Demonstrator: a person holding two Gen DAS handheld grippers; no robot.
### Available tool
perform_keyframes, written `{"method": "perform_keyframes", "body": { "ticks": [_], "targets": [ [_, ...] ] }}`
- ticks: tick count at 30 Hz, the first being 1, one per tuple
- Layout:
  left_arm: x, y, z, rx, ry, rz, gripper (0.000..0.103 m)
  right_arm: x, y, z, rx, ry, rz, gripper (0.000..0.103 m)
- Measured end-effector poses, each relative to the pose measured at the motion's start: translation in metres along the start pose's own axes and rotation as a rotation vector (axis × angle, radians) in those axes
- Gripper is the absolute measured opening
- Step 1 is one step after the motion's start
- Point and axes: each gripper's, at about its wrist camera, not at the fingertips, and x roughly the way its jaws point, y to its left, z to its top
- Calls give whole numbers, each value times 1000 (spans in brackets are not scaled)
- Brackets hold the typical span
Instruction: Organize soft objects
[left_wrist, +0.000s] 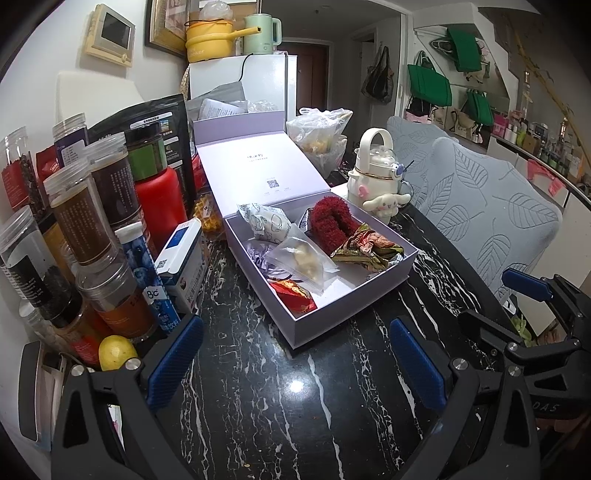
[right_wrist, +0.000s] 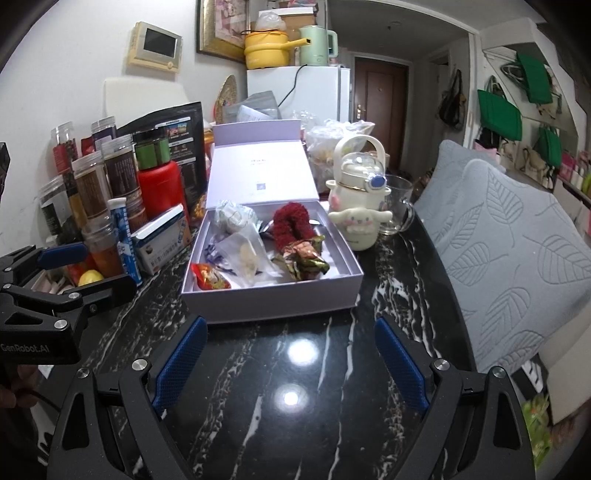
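Observation:
An open lilac box (left_wrist: 352, 295) (right_wrist: 273, 299) sits on the black marble table, lid raised behind it. Inside lie a red fluffy scrunchie (left_wrist: 330, 220) (right_wrist: 291, 221), a white patterned pouch (left_wrist: 266, 222) (right_wrist: 236, 216), a clear bag with a pale snack (left_wrist: 304, 258) (right_wrist: 245, 254), a red packet (left_wrist: 293, 293) (right_wrist: 210, 277) and a green-brown wrapper (left_wrist: 367, 248) (right_wrist: 304, 256). My left gripper (left_wrist: 295, 360) is open and empty, short of the box. My right gripper (right_wrist: 291, 363) is open and empty, also short of the box. Each gripper shows at the other view's edge.
Several jars, a red bottle (left_wrist: 160, 206) (right_wrist: 160, 190), a blue tube and a medicine box (left_wrist: 183, 262) crowd the table's left. A lemon (left_wrist: 116, 352) lies near my left gripper. A white Cinnamoroll bottle (left_wrist: 380, 173) (right_wrist: 360, 199) and glass mug (right_wrist: 397, 206) stand right of the box. Grey-covered chairs (right_wrist: 509, 258) line the right edge.

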Motion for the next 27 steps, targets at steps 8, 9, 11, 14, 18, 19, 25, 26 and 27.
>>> {"method": "perform_keyframes", "body": {
  "ticks": [8,9,11,14,18,19,25,26,27],
  "targets": [
    [0,2,0,-6,1,1,102,3,2,-1,-3,6,4,93],
    [1,3,0,-7,2,-1,102,3,2,-1,-3,7,4,93],
    [1,4,0,-12,1,1,102,4,2,-2,-4,10,4,93],
    [2,4,0,-8,4,5,102,5,2,-1,-4,14,3,93],
    [2,5,-1,-10,7,4,102,6,3,-2,-6,18,4,93],
    [3,5,-1,-12,9,4,102,6,3,-2,-6,18,3,93],
    [5,7,-1,-6,11,24,102,7,3,-2,-7,22,3,93],
    [5,7,-2,-6,10,30,102,7,3,-2,-7,22,3,93],
    [6,7,-2,-6,9,34,102,7,3,-3,-7,23,4,93]
  ]
}}
